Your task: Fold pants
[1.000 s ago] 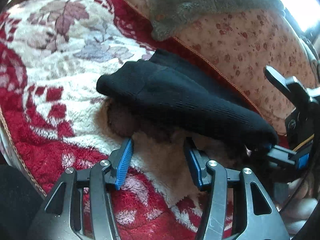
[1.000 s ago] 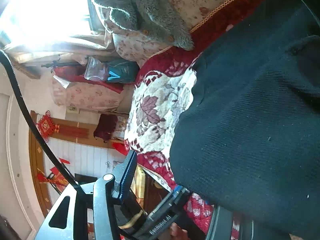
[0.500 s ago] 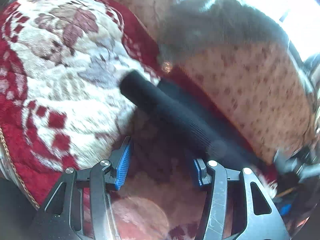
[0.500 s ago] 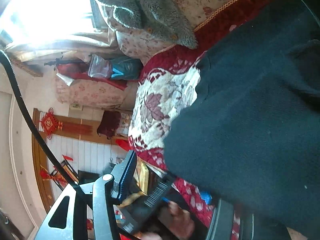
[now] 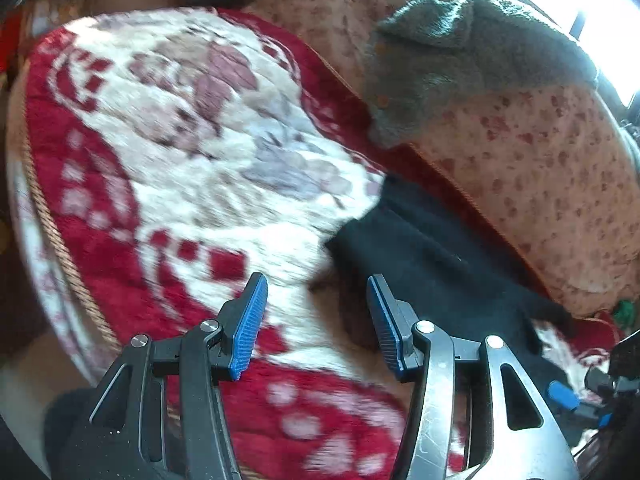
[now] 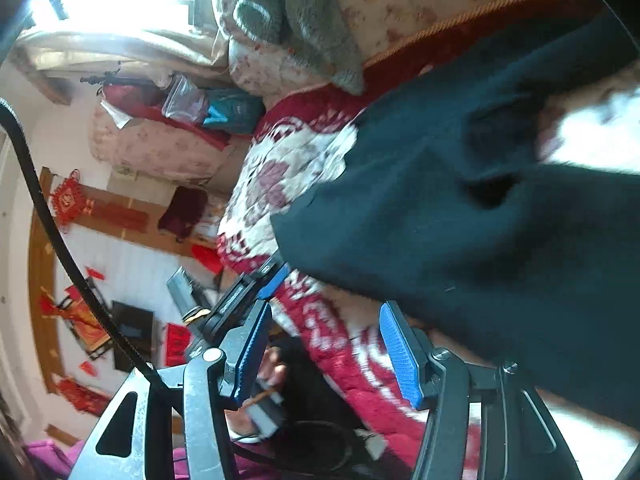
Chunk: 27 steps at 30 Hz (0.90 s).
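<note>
From the left wrist camera, the left gripper (image 5: pixel 316 320) has its jaws apart with nothing between them, held just above the red and white blanket (image 5: pixel 168 168). The black pants (image 5: pixel 432 268) lie ahead and to the right, along the blanket's far edge beside the flowered cushion (image 5: pixel 552 168). They look like a long narrow strip with one layer over another, so a lengthwise fold seems done. A grey garment (image 5: pixel 460 52) lies draped over the cushion, well apart from the pants. The right gripper's tip shows at the lower right edge, near the pants' far end.

From the right wrist camera, the right gripper (image 6: pixel 324 356) also has its jaws apart and empty, with the pants (image 6: pixel 480 232) just beyond its right finger. The cloth is bunched and blurred here, so how neat the layers are is hard to say. By my reading, one fold is laid down, and a crosswise fold to shorten the strip is probably left.
</note>
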Each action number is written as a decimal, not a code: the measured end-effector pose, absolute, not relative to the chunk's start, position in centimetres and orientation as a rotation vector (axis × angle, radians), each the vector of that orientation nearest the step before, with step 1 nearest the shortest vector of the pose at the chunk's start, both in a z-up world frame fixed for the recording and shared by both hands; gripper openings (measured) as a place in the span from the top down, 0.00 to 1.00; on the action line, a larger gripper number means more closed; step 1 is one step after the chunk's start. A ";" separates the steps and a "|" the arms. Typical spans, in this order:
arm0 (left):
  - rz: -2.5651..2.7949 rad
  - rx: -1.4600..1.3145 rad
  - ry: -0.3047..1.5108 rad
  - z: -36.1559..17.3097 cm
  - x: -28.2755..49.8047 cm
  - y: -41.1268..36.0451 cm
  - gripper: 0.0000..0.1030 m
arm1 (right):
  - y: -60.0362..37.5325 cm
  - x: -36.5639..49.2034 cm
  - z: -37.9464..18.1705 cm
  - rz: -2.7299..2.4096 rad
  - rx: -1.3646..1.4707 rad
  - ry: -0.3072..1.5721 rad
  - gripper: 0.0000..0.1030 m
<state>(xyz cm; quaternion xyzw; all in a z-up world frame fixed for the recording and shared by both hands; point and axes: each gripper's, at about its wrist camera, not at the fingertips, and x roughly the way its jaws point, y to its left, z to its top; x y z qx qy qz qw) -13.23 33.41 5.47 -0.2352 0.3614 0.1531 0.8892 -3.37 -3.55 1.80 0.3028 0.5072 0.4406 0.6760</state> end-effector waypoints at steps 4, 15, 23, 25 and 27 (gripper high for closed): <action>0.335 -0.453 0.762 6.2 -13.2 33.7 0.51 | -2.7 -2.6 0.1 0.932 0.655 1.171 0.47; 0.051 -0.302 0.886 7.3 -6.1 26.3 0.51 | -6.1 -0.5 1.8 0.868 0.569 1.135 0.47; -0.179 -0.133 0.969 8.1 3.2 21.1 0.51 | -12.5 5.6 6.1 0.696 0.159 0.952 0.47; -0.269 -0.091 0.994 7.9 5.2 19.9 0.51 | -12.6 7.6 6.3 0.691 0.027 0.933 0.47; -0.357 -0.079 1.019 7.8 7.2 19.1 0.51 | -11.9 9.9 6.0 0.710 -0.060 0.948 0.47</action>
